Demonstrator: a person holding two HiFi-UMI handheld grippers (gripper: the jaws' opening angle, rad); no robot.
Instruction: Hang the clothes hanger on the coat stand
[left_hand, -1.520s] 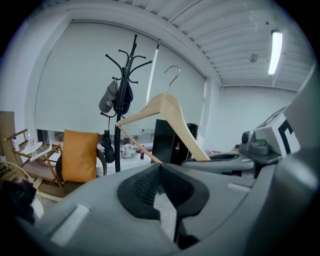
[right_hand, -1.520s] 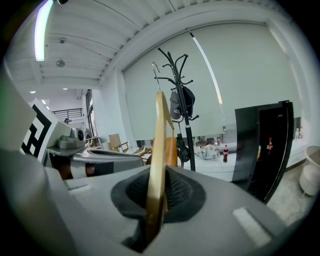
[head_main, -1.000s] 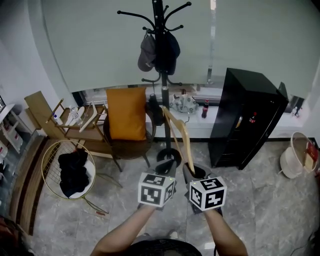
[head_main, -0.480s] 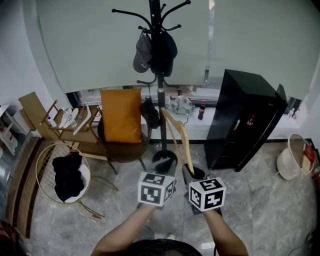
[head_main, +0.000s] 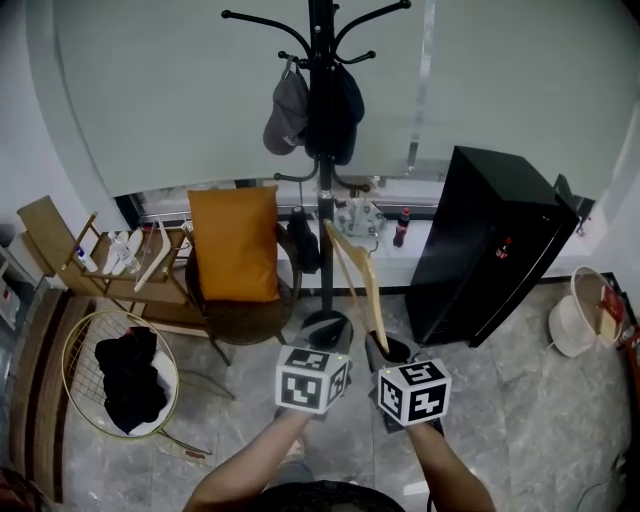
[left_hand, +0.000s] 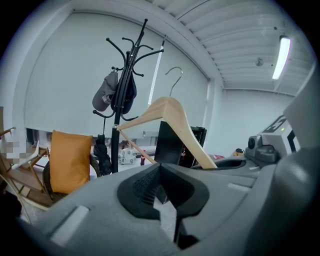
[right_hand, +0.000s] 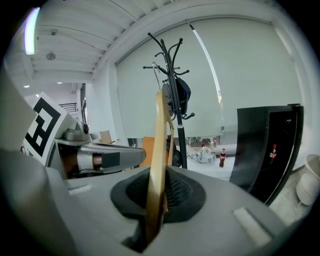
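Observation:
A black coat stand rises ahead of me, with a grey cap and a dark garment on its upper hooks. My right gripper is shut on one arm of a pale wooden clothes hanger, which slants up toward the stand's pole. In the right gripper view the hanger stands edge-on between the jaws, its wire hook near the stand. My left gripper sits just left of it, shut with nothing in it. In the left gripper view the hanger and stand show beyond the jaws.
A chair with an orange cushion stands left of the stand's base. A black cabinet is to the right, a wire basket of dark clothes and a wooden rack to the left. A white bucket sits far right.
The view has drifted closer to the stand and tilted up a little; the furniture slid left and down. Both grippers keep their places, the hanger still held.

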